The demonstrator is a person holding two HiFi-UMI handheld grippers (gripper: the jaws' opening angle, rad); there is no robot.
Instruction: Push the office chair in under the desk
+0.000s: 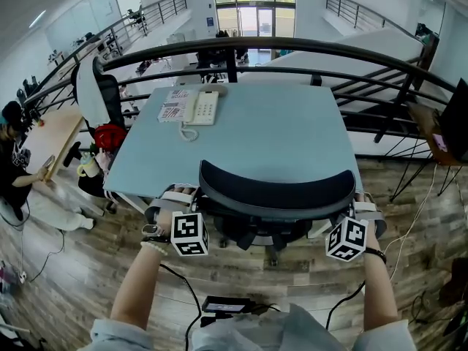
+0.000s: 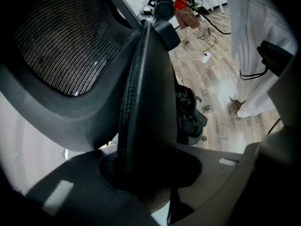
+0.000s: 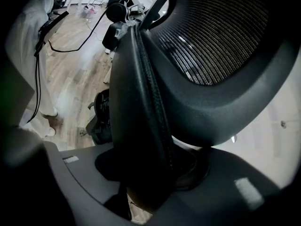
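The black office chair's backrest (image 1: 278, 189) stands at the near edge of the pale blue desk (image 1: 278, 134), its seat partly under the top. My left gripper (image 1: 178, 196) holds the backrest's left end and my right gripper (image 1: 360, 203) its right end. In the left gripper view the backrest's padded edge (image 2: 141, 102) runs down between the jaws of the left gripper (image 2: 141, 175), which press on it. The right gripper view shows the same edge (image 3: 136, 102) filling the gap of the right gripper (image 3: 155, 173). Mesh (image 3: 211, 36) shows beside it.
A white telephone (image 1: 201, 108) and a printed sheet (image 1: 174, 104) lie on the desk's far left. A dark railing (image 1: 292, 46) curves behind the desk. Another chair (image 1: 99, 93), a red bag (image 1: 110, 134) and a person (image 1: 11, 159) are at left. Cables and a black box (image 1: 227, 306) lie on the wood floor.
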